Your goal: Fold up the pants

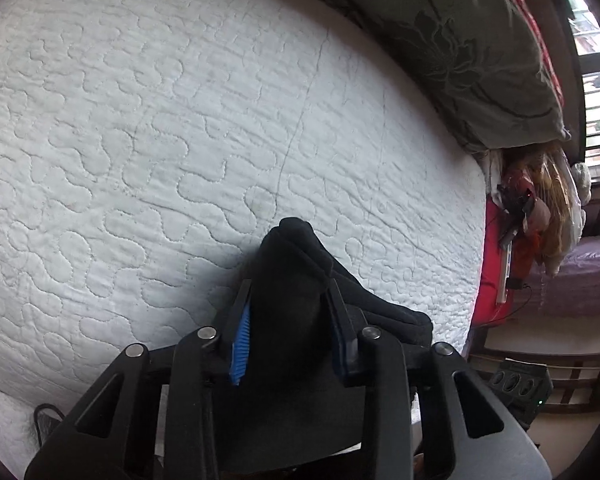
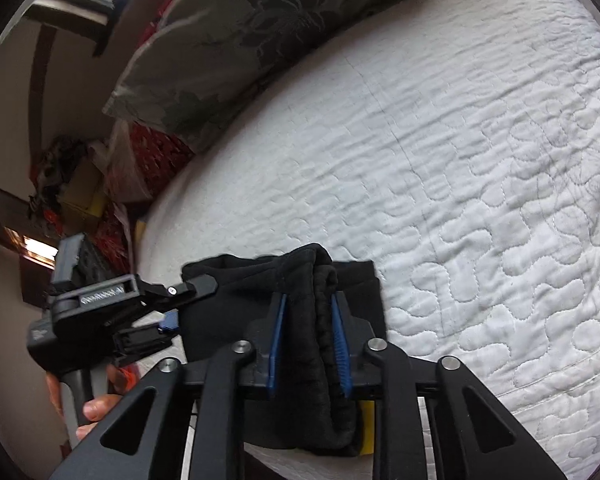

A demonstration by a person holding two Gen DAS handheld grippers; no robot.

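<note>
Holding the black pants (image 2: 300, 304) by one edge, I have both grippers clamped on bunched fabric: the right gripper (image 2: 308, 300) pinches a thick gathered band, and the left gripper (image 1: 288, 292) grips another bunch just to my left of it. The held edge runs left to right between them, low over the near side of the white quilted mattress (image 1: 180, 140). I'd judge the open bed ahead is where the cloth goes.
</note>
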